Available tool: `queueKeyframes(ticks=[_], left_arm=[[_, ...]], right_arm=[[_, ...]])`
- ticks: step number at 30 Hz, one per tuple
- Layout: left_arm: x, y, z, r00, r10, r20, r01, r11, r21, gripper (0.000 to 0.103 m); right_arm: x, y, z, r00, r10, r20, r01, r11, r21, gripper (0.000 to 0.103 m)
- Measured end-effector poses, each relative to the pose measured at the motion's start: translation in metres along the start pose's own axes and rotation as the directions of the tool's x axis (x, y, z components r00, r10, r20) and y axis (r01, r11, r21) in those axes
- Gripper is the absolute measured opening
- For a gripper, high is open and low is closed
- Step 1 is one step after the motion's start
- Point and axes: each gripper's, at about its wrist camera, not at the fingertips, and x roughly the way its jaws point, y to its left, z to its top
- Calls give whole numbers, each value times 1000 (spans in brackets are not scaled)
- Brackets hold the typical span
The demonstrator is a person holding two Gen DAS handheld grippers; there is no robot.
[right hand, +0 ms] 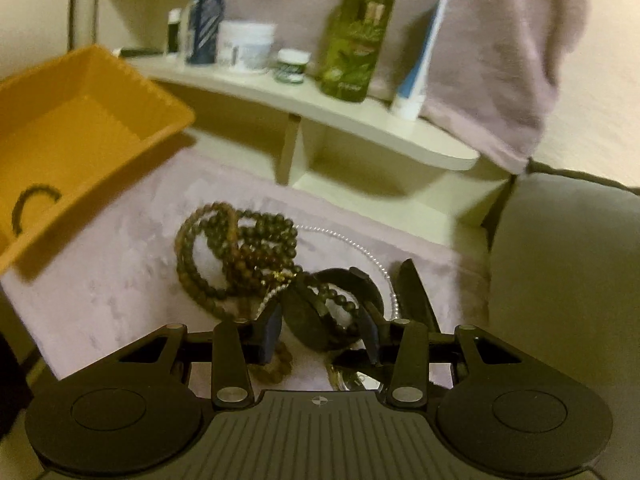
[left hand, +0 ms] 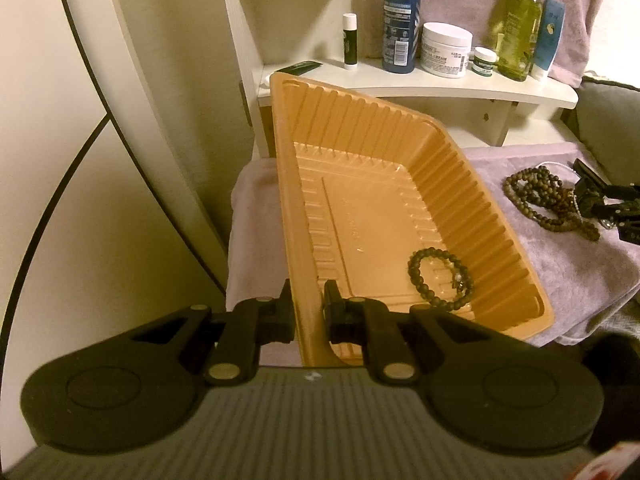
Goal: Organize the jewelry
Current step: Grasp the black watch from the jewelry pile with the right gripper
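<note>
Orange plastic tray (left hand: 384, 216): long axis runs away from the left gripper (left hand: 308, 312), whose fingers clamp its near-left rim; a dark beaded bracelet (left hand: 440, 280) lies in the near corner. Right gripper (right hand: 320, 332): fingers apart around a dark watch (right hand: 320, 312) beside tangled bead necklaces (right hand: 240, 248) on a lilac towel (right hand: 112, 280); only the right wrist view shows the watch.
</note>
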Motion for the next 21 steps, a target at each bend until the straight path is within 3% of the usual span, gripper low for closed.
queueKeyframes(ticks=[5,8,21], left_arm=[[1,0,0,1000,4,-3,-4,1000,-1,12],[2,-1,0,1000,6,-4,-6,1000,-3,12],[2,0,0,1000,5,-2,-5,1000,-5,12]], right_arm=[[2,6,-4,999,45,-19,-47,992,-119,42],[1,10,-6,999,42,-33,-47,987,-154,32],[8,14,-7,995,77,-69,-89,979,-183,29]])
